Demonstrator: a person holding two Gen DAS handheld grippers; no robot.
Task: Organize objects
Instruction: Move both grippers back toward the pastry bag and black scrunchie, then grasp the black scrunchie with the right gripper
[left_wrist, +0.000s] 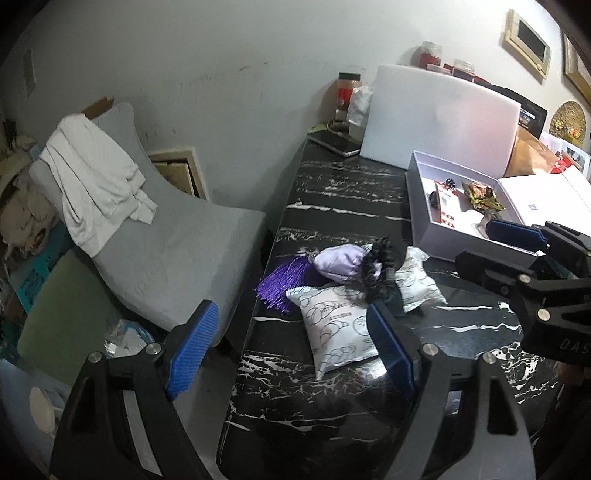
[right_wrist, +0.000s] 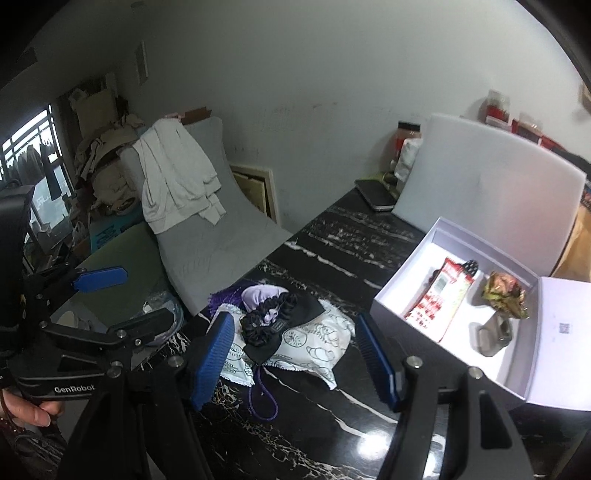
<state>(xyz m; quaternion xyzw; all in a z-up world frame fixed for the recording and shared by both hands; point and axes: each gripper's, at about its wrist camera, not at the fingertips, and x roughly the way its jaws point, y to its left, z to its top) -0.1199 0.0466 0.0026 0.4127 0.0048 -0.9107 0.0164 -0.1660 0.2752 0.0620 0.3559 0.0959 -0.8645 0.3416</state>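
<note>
A pile lies on the black marble table (left_wrist: 332, 206): two white printed pouches (left_wrist: 338, 328), a lilac satin pouch (left_wrist: 338, 264), a black scrunchie (left_wrist: 378, 271) and a purple tassel (left_wrist: 280, 284). The pile also shows in the right wrist view: the scrunchie (right_wrist: 267, 315) on a white pouch (right_wrist: 317, 345). An open white box (right_wrist: 417, 266) at right holds a red snack packet (right_wrist: 441, 299), a crumpled wrapper (right_wrist: 504, 291) and a grey item (right_wrist: 493, 334). My left gripper (left_wrist: 291, 350) is open and empty, just before the pile. My right gripper (right_wrist: 295, 354) is open and empty above the pile.
A grey cushion (left_wrist: 173, 236) with a white cloth (left_wrist: 96, 177) leans off the table's left edge. A white board (left_wrist: 439, 114), jars (left_wrist: 347, 92) and a dark flat device (left_wrist: 336, 142) stand at the back. The box lid (right_wrist: 565, 343) lies open at right.
</note>
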